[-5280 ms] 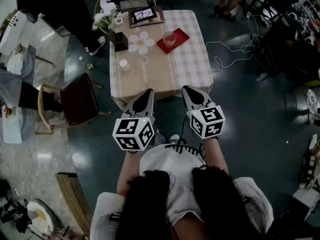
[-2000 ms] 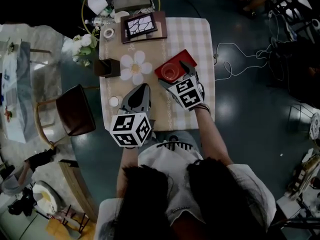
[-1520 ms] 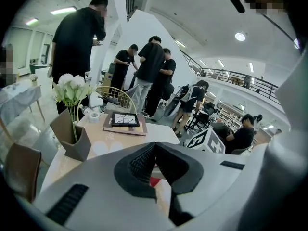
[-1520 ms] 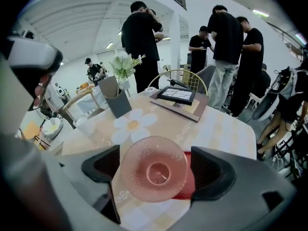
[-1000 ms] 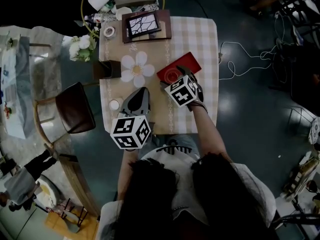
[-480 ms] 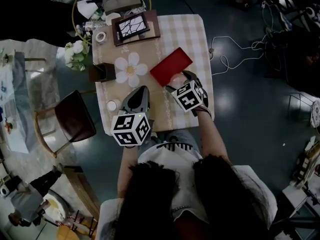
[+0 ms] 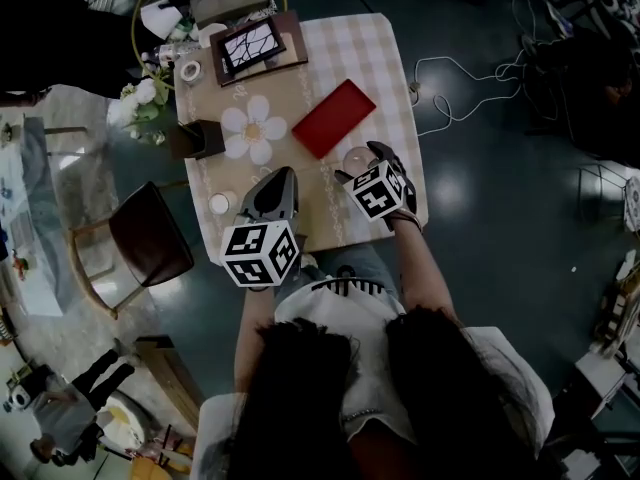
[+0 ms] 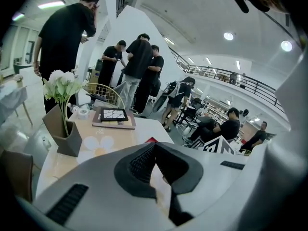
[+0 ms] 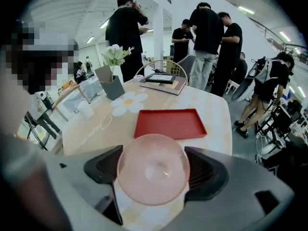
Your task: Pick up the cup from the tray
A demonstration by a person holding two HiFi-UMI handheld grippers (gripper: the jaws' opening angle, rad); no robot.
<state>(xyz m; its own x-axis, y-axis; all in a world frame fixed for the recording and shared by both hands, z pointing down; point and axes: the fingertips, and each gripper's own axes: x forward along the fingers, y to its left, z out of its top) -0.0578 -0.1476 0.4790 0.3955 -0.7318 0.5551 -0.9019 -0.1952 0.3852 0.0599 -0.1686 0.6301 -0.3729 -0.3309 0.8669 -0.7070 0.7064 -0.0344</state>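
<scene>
The cup (image 9: pixel 153 174) is pink, clear and dimpled, and I see it bottom-on between the jaws of my right gripper (image 9: pixel 154 173), which is shut on it. Behind it the red tray (image 9: pixel 169 123) lies flat on the table with nothing in it. In the head view the cup (image 7: pixel 356 157) is held near the table's near right corner, off the red tray (image 7: pixel 333 118), at the tip of the right gripper (image 7: pixel 362 166). My left gripper (image 7: pixel 274 190) hovers over the table's near edge, jaws together and holding nothing; its own view shows the left gripper (image 8: pixel 155 150) shut.
On the table are a flower-shaped mat (image 7: pixel 250 128), a dark vase with white flowers (image 7: pixel 192 138), a small white cup (image 7: pixel 219 204) and a framed picture (image 7: pixel 250 46). A chair (image 7: pixel 150 238) stands at the left. Cables (image 7: pixel 450 98) lie on the floor at right. Several people (image 9: pixel 211 47) stand beyond the table.
My right gripper reached the tray, shut on the cup and carried it off the tray toward the near right corner. The left gripper stayed near the table's near edge.
</scene>
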